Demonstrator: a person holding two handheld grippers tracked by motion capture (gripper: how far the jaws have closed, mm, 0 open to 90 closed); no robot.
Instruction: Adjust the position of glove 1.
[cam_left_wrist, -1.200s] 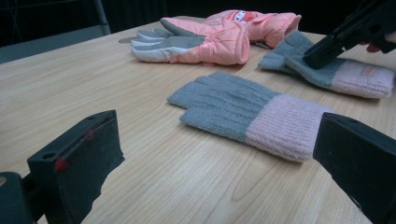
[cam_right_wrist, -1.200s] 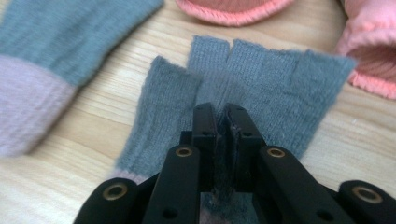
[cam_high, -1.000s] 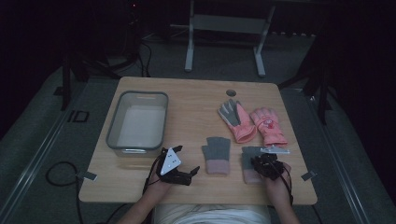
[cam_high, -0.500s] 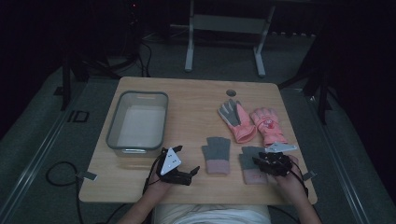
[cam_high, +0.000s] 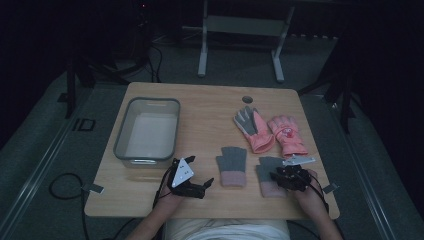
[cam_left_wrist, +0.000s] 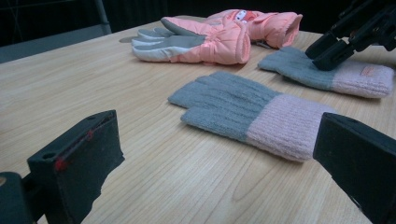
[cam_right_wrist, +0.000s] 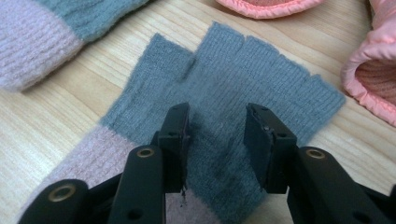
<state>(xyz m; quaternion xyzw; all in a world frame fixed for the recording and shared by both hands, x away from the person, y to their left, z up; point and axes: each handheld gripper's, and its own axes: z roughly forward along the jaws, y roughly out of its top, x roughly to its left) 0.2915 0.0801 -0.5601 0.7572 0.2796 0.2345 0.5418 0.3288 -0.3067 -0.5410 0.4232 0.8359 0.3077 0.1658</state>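
Grey knit glove (cam_right_wrist: 243, 126) lies under the right gripper (cam_right_wrist: 217, 123), jaws parted, just opened. Left gripper (cam_high: 202, 184) waits open. Too shallow a pinch could slip off the knit.

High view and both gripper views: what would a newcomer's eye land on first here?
The bright pink padded gloves at the table's far right stand out first. Next, the right gripper, jaws parted and just opened wider, poised tips-down on the grey part of a grey-and-pink knit glove near the front edge. The left gripper rests open beside the matching knit glove, in front of a clear bin.
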